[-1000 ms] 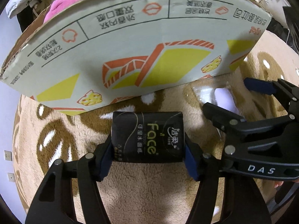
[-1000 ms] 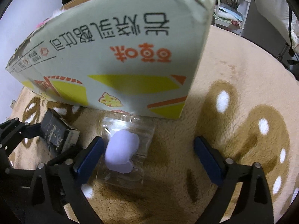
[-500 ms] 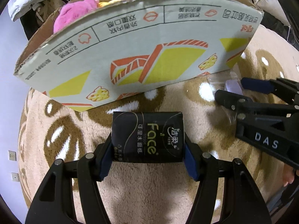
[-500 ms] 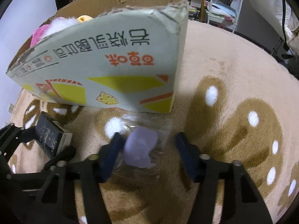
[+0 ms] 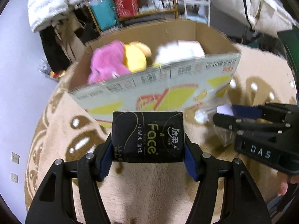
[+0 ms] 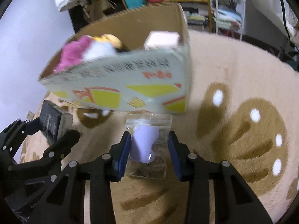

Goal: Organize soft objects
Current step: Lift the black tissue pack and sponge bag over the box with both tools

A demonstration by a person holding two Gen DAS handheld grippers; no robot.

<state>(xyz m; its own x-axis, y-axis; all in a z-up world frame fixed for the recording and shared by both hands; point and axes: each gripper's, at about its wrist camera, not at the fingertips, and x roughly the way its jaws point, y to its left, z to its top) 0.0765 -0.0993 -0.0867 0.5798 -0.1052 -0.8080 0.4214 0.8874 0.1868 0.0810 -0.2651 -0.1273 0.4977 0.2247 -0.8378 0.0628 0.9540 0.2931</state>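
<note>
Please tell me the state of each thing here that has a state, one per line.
Left hand-held gripper: shut on black tissue pack.
Right hand-held gripper: shut on clear zip bag with purple sponge.
Cardboard box: open on top, holding plush toys.

You have a beige rug (image 6: 233, 71) with brown leaf patterns and white spots under everything. On it stands the open cardboard box (image 5: 168, 91), with plush toys (image 5: 119, 59) inside. Behind the rug you see shelves (image 5: 130, 3) on the floor
</note>
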